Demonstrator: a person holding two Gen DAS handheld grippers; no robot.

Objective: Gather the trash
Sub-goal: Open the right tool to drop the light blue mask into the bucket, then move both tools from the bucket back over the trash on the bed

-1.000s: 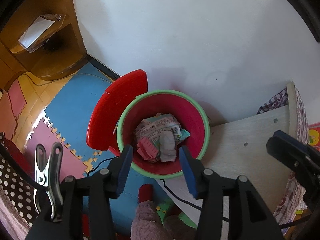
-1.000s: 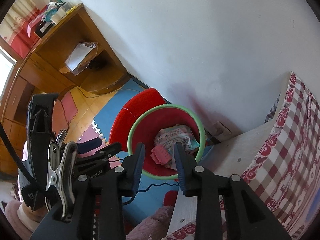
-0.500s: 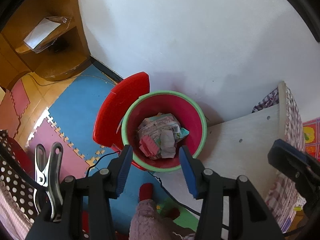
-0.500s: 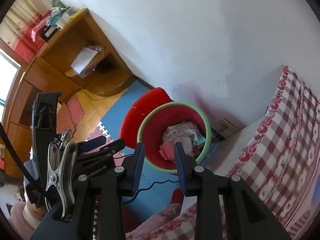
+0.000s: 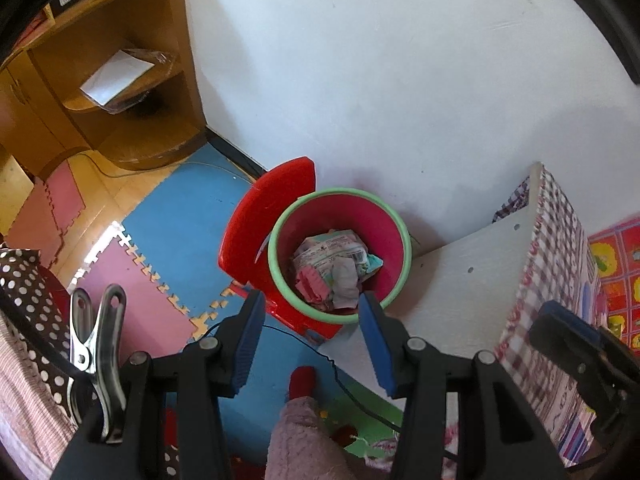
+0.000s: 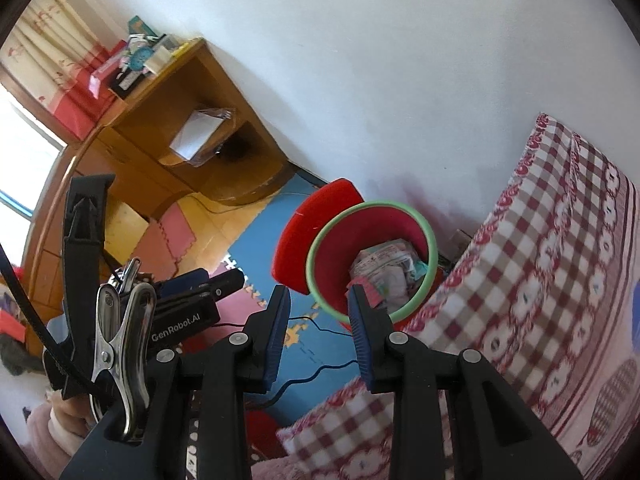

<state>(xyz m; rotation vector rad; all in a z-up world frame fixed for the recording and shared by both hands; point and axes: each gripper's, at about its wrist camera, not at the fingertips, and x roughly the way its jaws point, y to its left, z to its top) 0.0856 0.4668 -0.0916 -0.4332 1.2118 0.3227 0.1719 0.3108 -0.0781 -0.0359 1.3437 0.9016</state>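
A red bin with a green rim [image 5: 340, 196] [image 6: 370, 208] stands on the floor against the white wall, its red lid [image 5: 264, 220] tipped open behind it. Inside lie crumpled wrappers and tissue [image 5: 336, 268] [image 6: 386, 270]. My left gripper [image 5: 312, 312] hovers above and in front of the bin, jaws apart, nothing between the blue pads. My right gripper [image 6: 318, 304] hangs higher and to the right, jaws also apart and empty. In the right wrist view the left gripper's body [image 6: 188, 304] shows at the left.
A bed with a checked cover [image 6: 540, 280] and its white wooden end board [image 5: 460, 280] flank the bin on the right. A wooden desk with shelves [image 5: 120, 92] stands at the left. Foam mats [image 5: 188, 216] cover the floor, crossed by a black cable [image 6: 308, 376].
Both grippers have risen and drawn back from the bin, which now looks smaller. More of the bed and desk has come into view. The jaws kept the same gap.
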